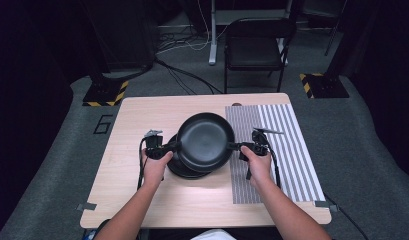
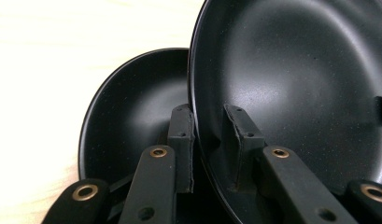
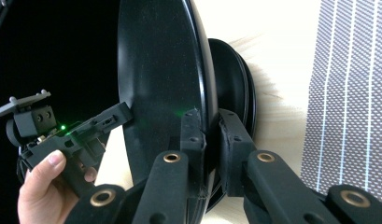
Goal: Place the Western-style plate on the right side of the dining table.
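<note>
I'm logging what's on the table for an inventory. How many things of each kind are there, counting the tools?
Black plates: at least 2, one lifted, one or more stacked under it; the stack's count is unclear
Striped mat: 1
Tools: 2, left tool and right tool, each shut on the lifted plate's rim
Total: 5

The raised black plate hides most of the plate stack beneath it on the bench; how many lie stacked cannot be told.
</note>
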`<state>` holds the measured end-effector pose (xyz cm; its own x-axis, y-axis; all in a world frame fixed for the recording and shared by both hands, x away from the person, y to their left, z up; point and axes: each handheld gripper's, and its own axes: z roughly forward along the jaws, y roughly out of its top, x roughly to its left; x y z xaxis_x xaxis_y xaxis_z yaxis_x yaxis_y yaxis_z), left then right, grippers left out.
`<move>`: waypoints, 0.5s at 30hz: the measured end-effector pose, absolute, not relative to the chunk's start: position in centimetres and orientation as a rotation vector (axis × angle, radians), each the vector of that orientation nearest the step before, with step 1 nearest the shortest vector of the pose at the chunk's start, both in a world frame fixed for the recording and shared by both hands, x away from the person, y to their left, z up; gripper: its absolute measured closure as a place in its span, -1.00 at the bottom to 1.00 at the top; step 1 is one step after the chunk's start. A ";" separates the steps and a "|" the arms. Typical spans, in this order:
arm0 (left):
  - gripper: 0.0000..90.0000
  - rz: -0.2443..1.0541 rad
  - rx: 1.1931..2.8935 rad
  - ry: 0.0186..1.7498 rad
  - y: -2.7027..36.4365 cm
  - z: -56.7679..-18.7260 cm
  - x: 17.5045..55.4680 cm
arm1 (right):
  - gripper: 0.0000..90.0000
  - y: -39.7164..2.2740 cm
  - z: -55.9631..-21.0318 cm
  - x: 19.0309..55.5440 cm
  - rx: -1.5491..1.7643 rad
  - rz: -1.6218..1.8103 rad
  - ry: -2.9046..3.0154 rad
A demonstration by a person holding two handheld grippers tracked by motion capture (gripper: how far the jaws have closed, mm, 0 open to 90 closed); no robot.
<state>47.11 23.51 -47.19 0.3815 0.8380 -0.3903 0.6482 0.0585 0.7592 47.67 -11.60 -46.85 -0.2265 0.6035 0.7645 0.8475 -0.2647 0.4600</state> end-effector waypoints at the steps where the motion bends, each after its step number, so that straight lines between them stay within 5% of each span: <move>1: 0.64 0.244 1.662 1.335 23.4 -47.1 47.1 | 0.83 -11.7 -46.9 47.7 -1.782 -1.491 -1.727; 15: 0.63 0.250 1.671 1.298 22.5 -46.2 47.2 | 0.82 -12.7 -45.8 47.0 -1.794 -1.526 -1.735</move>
